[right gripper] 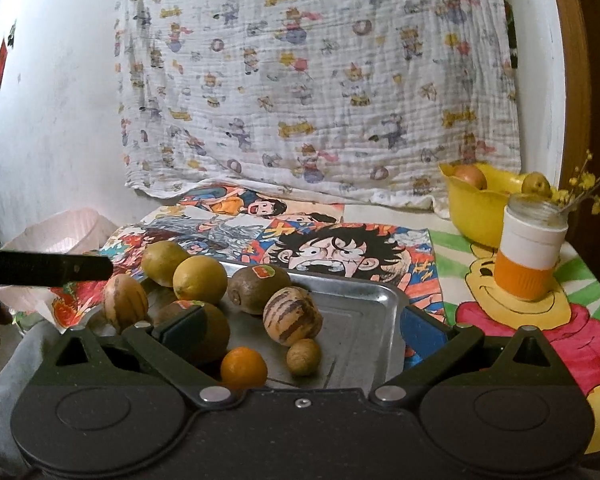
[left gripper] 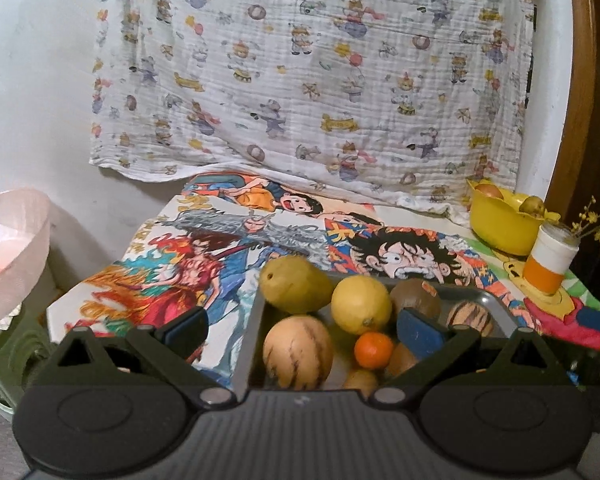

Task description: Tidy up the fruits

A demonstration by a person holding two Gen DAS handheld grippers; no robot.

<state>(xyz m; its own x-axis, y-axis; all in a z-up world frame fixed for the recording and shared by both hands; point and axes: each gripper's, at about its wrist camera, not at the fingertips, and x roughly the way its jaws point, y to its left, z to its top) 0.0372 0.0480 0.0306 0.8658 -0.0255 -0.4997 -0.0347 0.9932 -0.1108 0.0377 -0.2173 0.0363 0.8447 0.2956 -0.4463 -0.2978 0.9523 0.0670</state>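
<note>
Both grippers, left gripper [left gripper: 302, 332] and right gripper [right gripper: 302, 330], hovered with jaws apart and empty over the metal tray [right gripper: 364, 300] of fruit. Judging by the yellow bowl [right gripper: 476, 216] already holding fruit, a good next pick was the exposed small orange [right gripper: 244, 368], gripped squarely across its middle.

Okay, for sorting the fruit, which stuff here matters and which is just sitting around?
For the job:
- metal tray holding the loose fruit: lemon, kiwi, striped melon, orange
- yellow bowl, already with fruit in it
- both grippers, open: left, right

Lying about:
- jar with yellow flowers
- hanging cloth
- pink bowl
</note>
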